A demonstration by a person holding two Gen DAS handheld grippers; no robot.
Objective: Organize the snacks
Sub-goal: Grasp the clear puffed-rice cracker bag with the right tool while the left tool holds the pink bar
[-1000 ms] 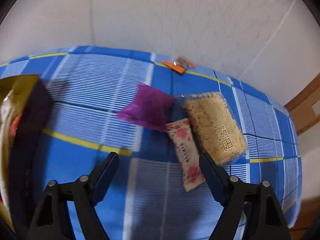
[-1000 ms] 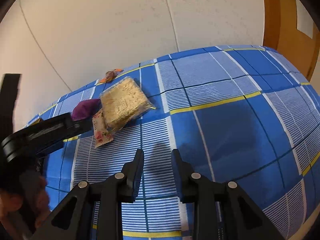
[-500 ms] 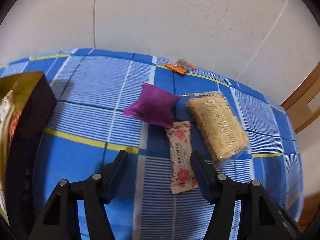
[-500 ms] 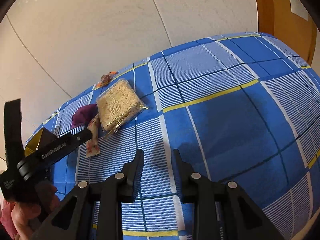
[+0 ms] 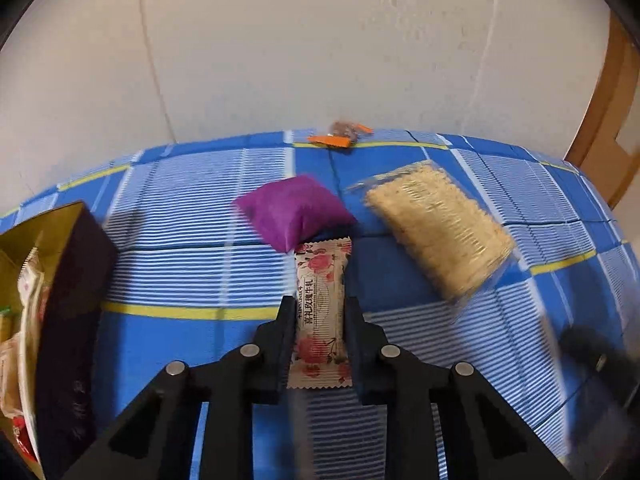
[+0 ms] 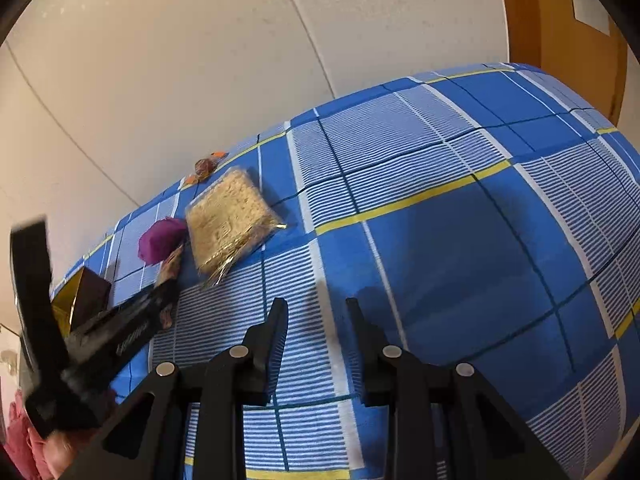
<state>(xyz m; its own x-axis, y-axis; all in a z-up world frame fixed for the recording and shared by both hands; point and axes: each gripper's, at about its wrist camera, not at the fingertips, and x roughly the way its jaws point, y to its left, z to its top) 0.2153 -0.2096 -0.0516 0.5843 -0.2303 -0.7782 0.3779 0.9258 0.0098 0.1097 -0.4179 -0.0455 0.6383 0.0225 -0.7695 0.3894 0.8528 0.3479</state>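
Note:
A rose-print snack bar (image 5: 320, 272) lies on the blue checked tablecloth (image 5: 180, 216), and my left gripper (image 5: 319, 304) is shut on its near half, one pad pressed against each long side. Its far end touches a purple packet (image 5: 294, 210). To the right lies a clear pack of pale crackers (image 5: 438, 228). In the right wrist view the left gripper (image 6: 166, 296) reaches in from the left over the same bar (image 6: 172, 264). My right gripper (image 6: 316, 304) hovers over bare cloth, its fingers a narrow gap apart with nothing between them.
A dark box with a gold lining (image 5: 68, 280) stands at the left and holds several wrapped snacks. A small orange-ended candy (image 5: 340, 138) sits at the table's far edge by the white wall. A wooden door frame (image 6: 560, 40) rises at the right. A person's hand (image 6: 24, 440) holds the left gripper.
My left gripper shifted right over the rose-print bar and closed from wide open onto it. The right gripper kept its narrow gap and stayed over the same patch of cloth.

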